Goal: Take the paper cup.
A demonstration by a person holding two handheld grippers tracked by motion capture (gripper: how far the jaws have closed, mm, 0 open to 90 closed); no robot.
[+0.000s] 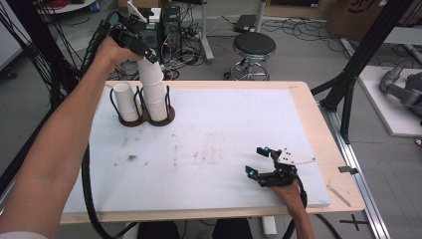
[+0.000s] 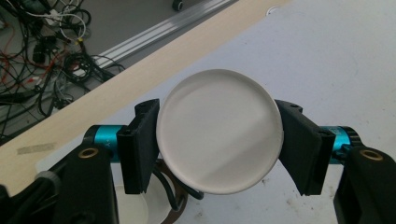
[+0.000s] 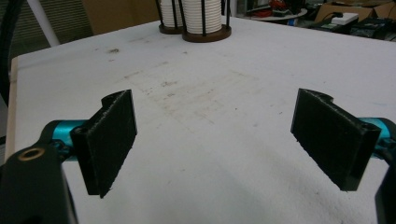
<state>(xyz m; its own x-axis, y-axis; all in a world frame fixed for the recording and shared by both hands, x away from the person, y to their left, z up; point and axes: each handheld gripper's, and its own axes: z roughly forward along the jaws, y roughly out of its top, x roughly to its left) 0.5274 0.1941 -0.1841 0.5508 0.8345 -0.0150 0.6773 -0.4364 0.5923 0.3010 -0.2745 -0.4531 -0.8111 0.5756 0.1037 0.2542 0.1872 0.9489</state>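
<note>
A white paper cup [image 1: 151, 69] tops a stack of cups [image 1: 156, 102] in the right ring of a dark wire holder [image 1: 170, 115] at the table's back left. It leans a little to the left, and my left gripper [image 1: 147, 59] is shut on it from above. The left gripper view looks at the cup's round base [image 2: 219, 130], with both black pads pressed against its sides. The holder's left ring has a shorter cup stack [image 1: 124, 102]. My right gripper [image 1: 256, 160] rests open near the front right of the mat, its jaws [image 3: 224, 140] wide apart with nothing between them.
A white mat [image 1: 209, 149] covers most of the wooden table [image 1: 318, 129]. Behind the table are a black stool [image 1: 254, 47] and tangled cables on the floor. Black frame posts [image 1: 358, 59] stand at the right. The holder [image 3: 205, 35] lies far ahead of the right gripper.
</note>
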